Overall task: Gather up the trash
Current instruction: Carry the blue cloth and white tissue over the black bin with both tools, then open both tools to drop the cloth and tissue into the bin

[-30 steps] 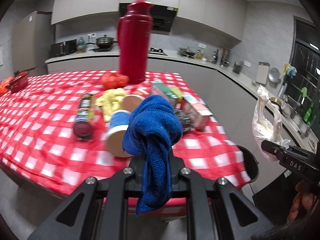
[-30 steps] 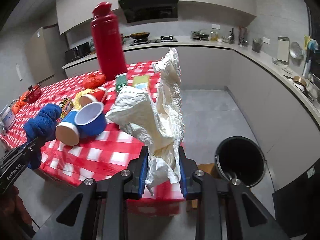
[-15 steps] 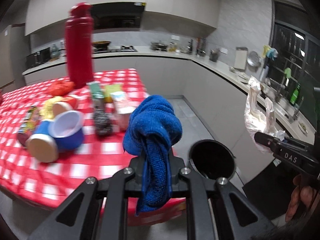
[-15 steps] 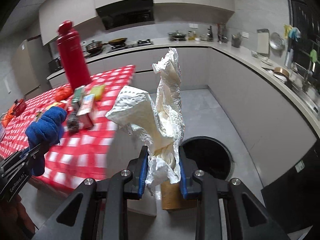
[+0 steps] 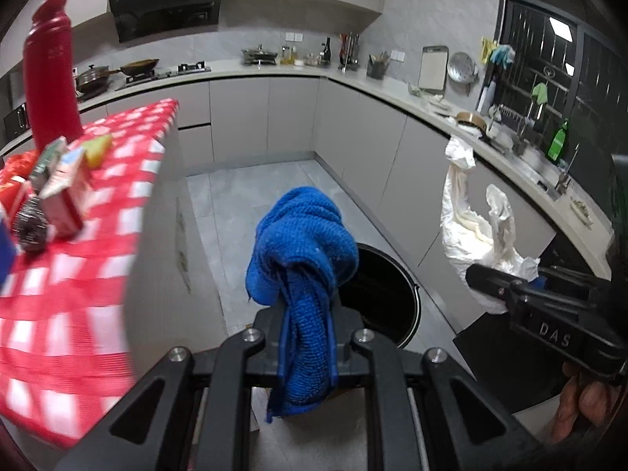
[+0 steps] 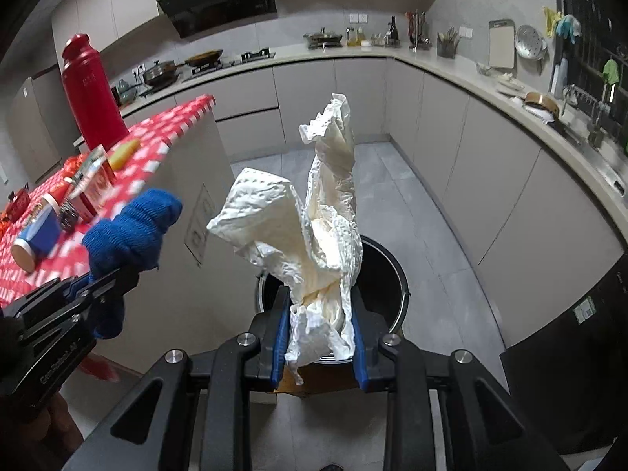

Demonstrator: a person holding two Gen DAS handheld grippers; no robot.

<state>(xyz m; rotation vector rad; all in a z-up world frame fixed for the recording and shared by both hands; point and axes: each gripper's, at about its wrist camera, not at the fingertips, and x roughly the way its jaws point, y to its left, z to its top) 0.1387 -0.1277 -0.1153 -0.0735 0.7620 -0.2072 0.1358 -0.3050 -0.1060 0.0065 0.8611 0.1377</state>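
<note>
Two grippers hold trash above the black bin (image 6: 386,274). Left gripper (image 5: 307,337) clamps the blue cloth (image 5: 302,243). Right gripper (image 6: 318,337) clamps the crumpled paper towel (image 6: 314,227).

Left gripper (image 5: 307,314) clamps blue cloth (image 5: 302,243) above black bin (image 5: 378,302); right gripper (image 5: 477,274) grips crumpled white paper (image 5: 467,219) nearby

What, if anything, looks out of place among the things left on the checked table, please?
A blue paper cup lies tipped on its side on the red checked tablecloth, with its mouth facing the camera. A small carton beside it leans at an angle. Nothing looks spilled, though that area is blurred.
</note>
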